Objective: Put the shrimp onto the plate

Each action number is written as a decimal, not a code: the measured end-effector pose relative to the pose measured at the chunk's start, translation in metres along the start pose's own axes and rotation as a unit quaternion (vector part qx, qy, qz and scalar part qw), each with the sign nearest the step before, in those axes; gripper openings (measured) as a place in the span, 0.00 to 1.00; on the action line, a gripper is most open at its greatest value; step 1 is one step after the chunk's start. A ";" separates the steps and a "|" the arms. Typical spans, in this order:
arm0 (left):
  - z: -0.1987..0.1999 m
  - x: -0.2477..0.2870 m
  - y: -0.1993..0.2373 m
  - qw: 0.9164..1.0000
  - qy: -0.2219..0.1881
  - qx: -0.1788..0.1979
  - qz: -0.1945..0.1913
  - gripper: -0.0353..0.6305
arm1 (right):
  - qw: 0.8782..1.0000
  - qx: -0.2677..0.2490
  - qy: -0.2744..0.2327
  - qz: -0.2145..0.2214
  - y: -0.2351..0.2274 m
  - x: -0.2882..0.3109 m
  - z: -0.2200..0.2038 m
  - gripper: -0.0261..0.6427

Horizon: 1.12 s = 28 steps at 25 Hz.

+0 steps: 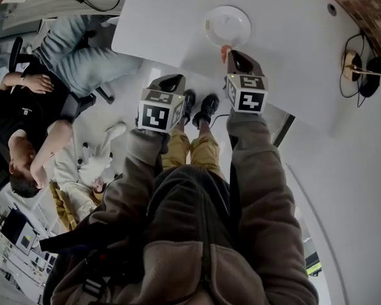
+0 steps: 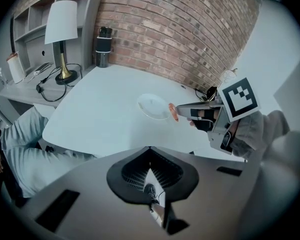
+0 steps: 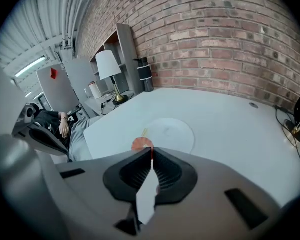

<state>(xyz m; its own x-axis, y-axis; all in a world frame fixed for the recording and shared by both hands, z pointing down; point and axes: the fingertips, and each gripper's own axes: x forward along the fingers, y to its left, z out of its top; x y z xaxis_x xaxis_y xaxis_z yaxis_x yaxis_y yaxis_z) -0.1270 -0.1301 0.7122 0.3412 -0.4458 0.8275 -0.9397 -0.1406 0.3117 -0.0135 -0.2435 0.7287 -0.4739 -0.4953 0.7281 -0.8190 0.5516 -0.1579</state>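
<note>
The orange shrimp point(image 1: 225, 50) sticks out of my right gripper point(image 1: 228, 54), which is shut on it, just short of the white plate's near rim. The plate point(image 1: 227, 25) lies bare on the white table point(image 1: 292, 43). In the right gripper view the shrimp point(image 3: 141, 144) shows just past the closed jaw tips, with the plate point(image 3: 171, 132) right behind it. From the left gripper view the shrimp point(image 2: 173, 111) hangs beside the plate point(image 2: 153, 106). My left gripper point(image 1: 169, 83) is shut on nothing, held back over the table's near edge, left of the right one.
A white lamp point(image 2: 61, 34) and a black cylinder point(image 2: 103, 46) stand at the table's far side by the brick wall. Cables and black headphones point(image 1: 368, 75) lie at the table's right end. A seated person point(image 1: 38, 107) is off to the left of the table.
</note>
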 end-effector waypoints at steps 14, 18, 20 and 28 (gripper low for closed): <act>-0.013 0.012 0.007 1.000 0.023 0.007 -0.001 0.06 | 0.999 0.018 0.024 -0.013 -0.022 0.055 -0.004 0.06; -0.019 0.011 0.016 1.000 0.028 0.001 0.003 0.06 | 0.999 0.010 0.041 -0.022 -0.028 0.070 0.000 0.06; -0.020 0.010 0.023 1.000 0.029 -0.004 0.008 0.06 | 0.998 0.005 0.055 -0.029 -0.031 0.077 -0.001 0.06; -0.014 0.012 0.029 1.000 0.026 -0.010 0.006 0.06 | 0.995 -0.016 0.087 -0.048 -0.036 0.085 -0.002 0.06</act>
<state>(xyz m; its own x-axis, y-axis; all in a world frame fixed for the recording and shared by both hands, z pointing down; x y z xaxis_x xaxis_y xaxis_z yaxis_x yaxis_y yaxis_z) -0.1496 -0.1271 0.7379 0.3311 -0.4011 0.8541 -0.9433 -0.1167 0.3108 -0.0238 -0.3036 0.7978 -0.3279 -0.4241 0.8442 -0.8457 0.5300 -0.0623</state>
